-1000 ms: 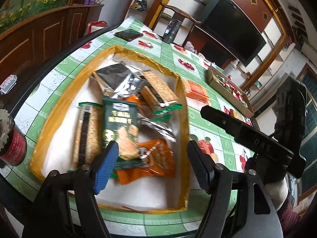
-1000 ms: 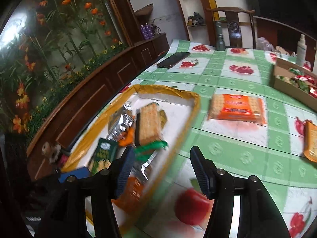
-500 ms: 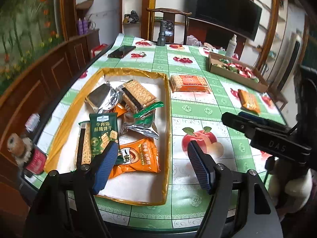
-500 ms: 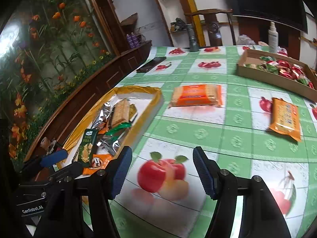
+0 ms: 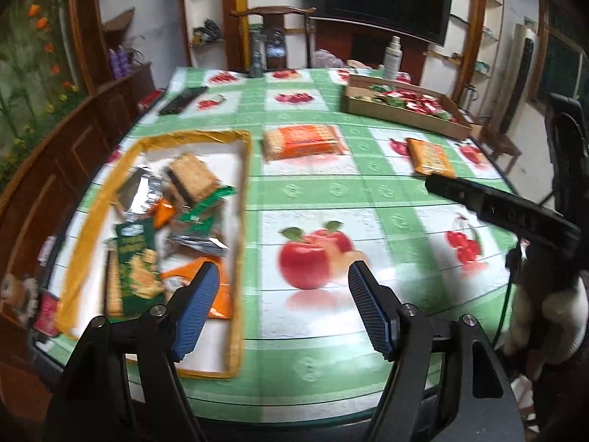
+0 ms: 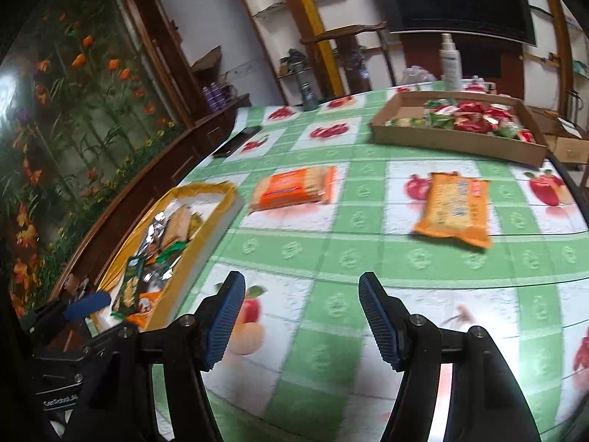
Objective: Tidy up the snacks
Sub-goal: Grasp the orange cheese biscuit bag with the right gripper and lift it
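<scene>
A yellow-rimmed tray (image 5: 241, 191) (image 6: 224, 202) holds several snack packs, among them a green biscuit pack (image 5: 138, 261). Two orange cracker packs lie loose on the tablecloth: a wide one (image 5: 302, 141) (image 6: 294, 188) just right of the tray's far end, and a smaller one (image 5: 429, 154) (image 6: 454, 211) farther right. My left gripper (image 5: 283, 305) is open and empty above the tray's near right corner. My right gripper (image 6: 300, 322) is open and empty over the cloth, well short of both loose packs. The right gripper's body (image 5: 508, 217) shows in the left wrist view.
A cardboard box (image 6: 456, 141) (image 5: 405, 112) of red and green sweets stands at the far right. A black phone (image 5: 184, 99) (image 6: 237, 141), a spray bottle (image 6: 451, 60) and a dark bottle (image 5: 256, 57) sit near the far edge. A wooden cabinet runs along the left.
Both grippers have swung right, away from the tray, and pulled back. The two loose orange packs and the cardboard box have come into view. Both grippers stay open.
</scene>
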`<state>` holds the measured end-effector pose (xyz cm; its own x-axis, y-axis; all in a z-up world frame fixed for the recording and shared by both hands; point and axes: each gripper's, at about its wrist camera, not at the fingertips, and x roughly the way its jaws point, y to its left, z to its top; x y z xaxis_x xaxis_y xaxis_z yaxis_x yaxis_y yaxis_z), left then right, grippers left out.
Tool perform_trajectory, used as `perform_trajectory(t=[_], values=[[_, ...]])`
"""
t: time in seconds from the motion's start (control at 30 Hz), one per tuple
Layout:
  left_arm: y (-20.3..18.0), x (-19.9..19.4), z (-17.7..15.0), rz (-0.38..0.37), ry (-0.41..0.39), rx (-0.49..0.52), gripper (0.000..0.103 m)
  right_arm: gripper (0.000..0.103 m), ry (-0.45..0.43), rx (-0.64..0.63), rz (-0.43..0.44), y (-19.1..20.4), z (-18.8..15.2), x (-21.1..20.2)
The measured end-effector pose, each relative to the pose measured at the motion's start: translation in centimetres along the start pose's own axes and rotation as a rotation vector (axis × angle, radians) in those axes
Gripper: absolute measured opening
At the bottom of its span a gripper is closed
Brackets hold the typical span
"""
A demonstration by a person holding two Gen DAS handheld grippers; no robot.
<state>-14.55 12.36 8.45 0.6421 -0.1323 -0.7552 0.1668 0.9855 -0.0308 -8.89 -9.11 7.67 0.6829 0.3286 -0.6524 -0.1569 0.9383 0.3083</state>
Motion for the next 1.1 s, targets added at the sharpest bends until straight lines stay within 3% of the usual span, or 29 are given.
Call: perform_trajectory(t=[0.13,0.4,0.63,0.87,1.0,1.1], values=[[-1.5,1.3,0.2,-0.123,0.058,-0.003,0.072,0.067,-0.047,0.094,-0.060,-4.1,1.4,-1.5],[-5.3,4.8,1.1,-0.248,0.119,0.030,0.072,0.072,-0.052,0.283,-0.123,-11.5,3.7,-1.6],[-6.2,7.8,2.0,-0.271,0.161,0.004,0.072,0.073,0.035,0.344,-0.221,-14.0,5.1,3.5],[-6.8,10.1,1.7,-0.268,0.215,0.010,0.072,0.073,0.091,0.323,-0.284,-14.1,6.3,8.0],[-7.2,10.4,1.8,-0.262,0.213,0.025,0.073,0.078,0.082,0.316,-0.296,-13.7,6.3,9.0],[-7.5,10.6,1.8,-0.258,0.208,0.041,0.080,0.081,0.082,0.289,-0.310,-13.3,6.6,9.6]])
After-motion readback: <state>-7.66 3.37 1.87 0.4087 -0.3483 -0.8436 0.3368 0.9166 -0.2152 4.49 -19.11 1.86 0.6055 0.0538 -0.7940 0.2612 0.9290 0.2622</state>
